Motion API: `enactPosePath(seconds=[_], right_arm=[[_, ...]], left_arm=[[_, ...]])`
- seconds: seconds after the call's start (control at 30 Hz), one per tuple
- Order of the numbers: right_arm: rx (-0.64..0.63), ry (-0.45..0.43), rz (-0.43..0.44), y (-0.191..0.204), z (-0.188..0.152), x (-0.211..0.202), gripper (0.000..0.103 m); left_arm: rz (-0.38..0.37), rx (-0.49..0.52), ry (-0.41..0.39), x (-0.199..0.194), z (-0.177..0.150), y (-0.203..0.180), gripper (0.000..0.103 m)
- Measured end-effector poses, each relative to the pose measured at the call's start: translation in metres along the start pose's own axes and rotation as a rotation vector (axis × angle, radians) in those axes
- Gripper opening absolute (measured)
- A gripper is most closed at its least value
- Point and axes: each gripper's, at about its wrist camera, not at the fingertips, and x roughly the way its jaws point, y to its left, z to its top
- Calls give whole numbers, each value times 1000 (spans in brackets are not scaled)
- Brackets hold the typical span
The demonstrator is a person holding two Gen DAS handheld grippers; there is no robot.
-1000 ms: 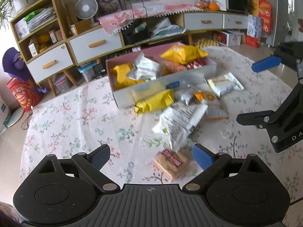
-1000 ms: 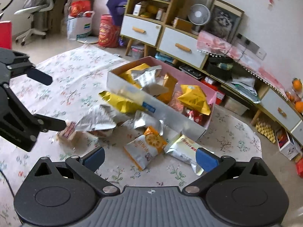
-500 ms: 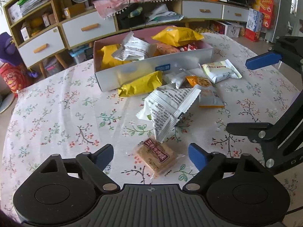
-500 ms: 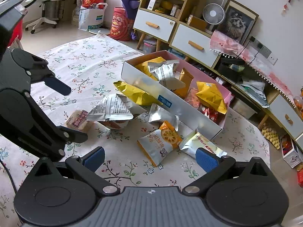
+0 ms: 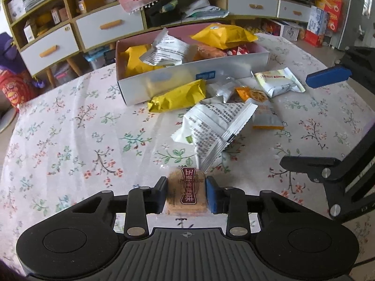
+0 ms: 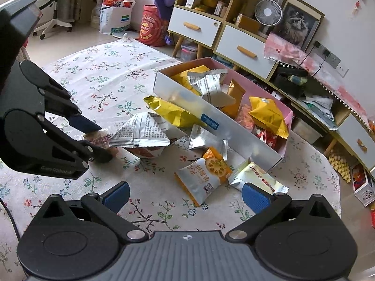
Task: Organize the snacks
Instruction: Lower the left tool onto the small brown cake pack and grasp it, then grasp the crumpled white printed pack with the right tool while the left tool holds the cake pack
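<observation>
Between the pads of the left gripper (image 5: 186, 194), a flat biscuit packet (image 5: 186, 193) in clear wrap is pinched, long axis pointing away toward the box (image 5: 187, 79). That silver, pink-lined carton holds crinkled yellow and printed foil packets. Right gripper (image 6: 185, 194) hovers spread above the floral tablecloth (image 5: 70, 140).

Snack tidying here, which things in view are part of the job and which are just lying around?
Part of the job:
left gripper, shut on the biscuit pack
box
yellow packet
white printed packet
orange packet

Just lying about:
desk fan
cat picture
red bucket
</observation>
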Motion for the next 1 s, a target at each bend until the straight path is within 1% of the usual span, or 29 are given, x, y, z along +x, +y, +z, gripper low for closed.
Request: enactPosePath(seconds=[0.2,0.53,0.63,0.7,0.83,0.93,1.0], right_arm=[[15,-5,18,5,9,4,87],[27,9,78,24,34,23,85],[24,16,83,29,40,31,82],[28,24,87,30,43,35,77],[56,28,100,30,48,42,74],[80,33,108,29,50,45,67],[90,40,116,29,51,47,59]], left_arm=[[33,40,5,-7,-2,7,32],[48,45,31,-9,-5,28,32],[48,38,37,-10,-6,36,32],[48,39,39,-10,-7,39,32],[50,41,44,-10,-7,45,32],[51,42,47,-10,-7,49,32],[51,42,48,-10,-7,50,32]])
